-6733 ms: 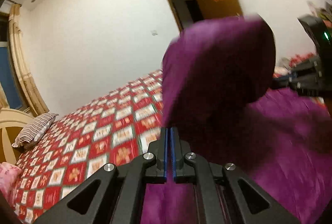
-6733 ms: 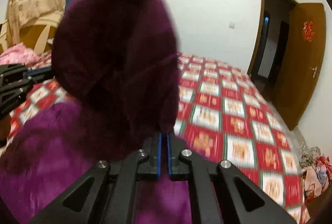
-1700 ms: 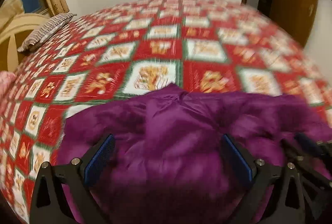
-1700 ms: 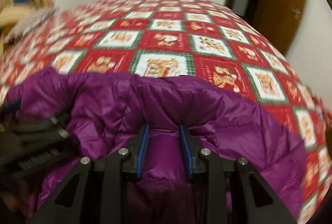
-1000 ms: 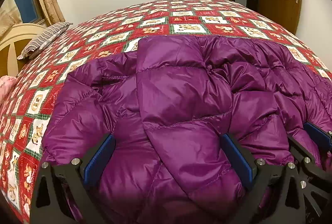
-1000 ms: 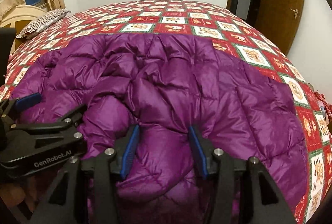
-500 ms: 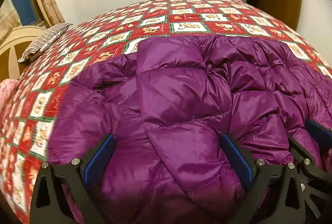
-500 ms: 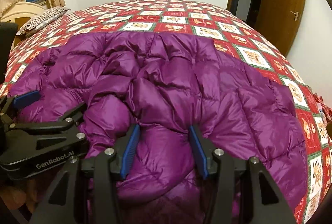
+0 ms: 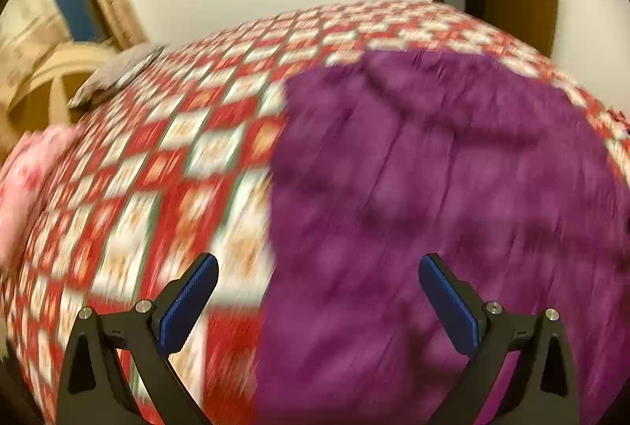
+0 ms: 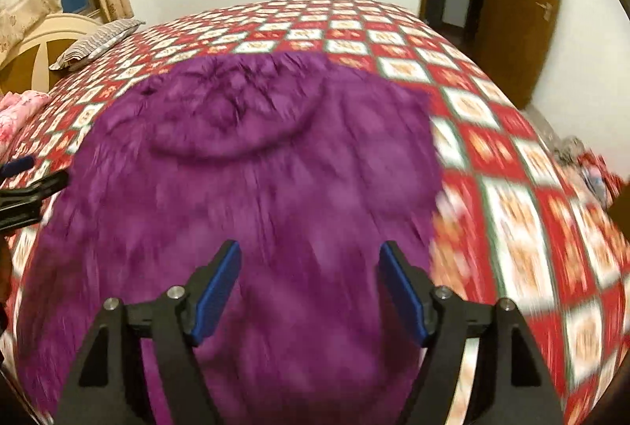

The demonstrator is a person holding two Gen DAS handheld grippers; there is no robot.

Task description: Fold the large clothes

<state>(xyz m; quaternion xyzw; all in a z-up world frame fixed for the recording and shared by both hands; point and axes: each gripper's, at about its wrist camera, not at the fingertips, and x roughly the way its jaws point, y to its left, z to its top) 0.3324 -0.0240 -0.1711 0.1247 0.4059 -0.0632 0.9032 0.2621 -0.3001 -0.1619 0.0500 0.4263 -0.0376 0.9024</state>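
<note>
Purple and puffy, the down jacket (image 10: pixel 256 188) lies spread on the quilted bed (image 10: pixel 512 169), hood toward twelve o'clock, seemingly laid flat for folding; the left gripper (image 9: pixel 317 297) stands wide and empty at its nine o'clock edge; the right gripper (image 10: pixel 309 291) is opening over it, gripping nothing.

Purple puffy cloth jacket (image 10: pixel 252 188) looks soft, finish blurred; red-and-white checked cloth bedspread (image 10: pixel 512 188) is matt printed fabric. Both black plastic grippers, left gripper (image 9: pixel 315 291) and right gripper (image 10: pixel 311 283), are matt with blue rubbery pads (image 10: pixel 216 287) and shiny metal screws. Brown wooden door (image 10: pixel 512 11) smooth, slightly glossy; striped grey cloth pillow (image 10: pixel 98 41) matt.
</note>
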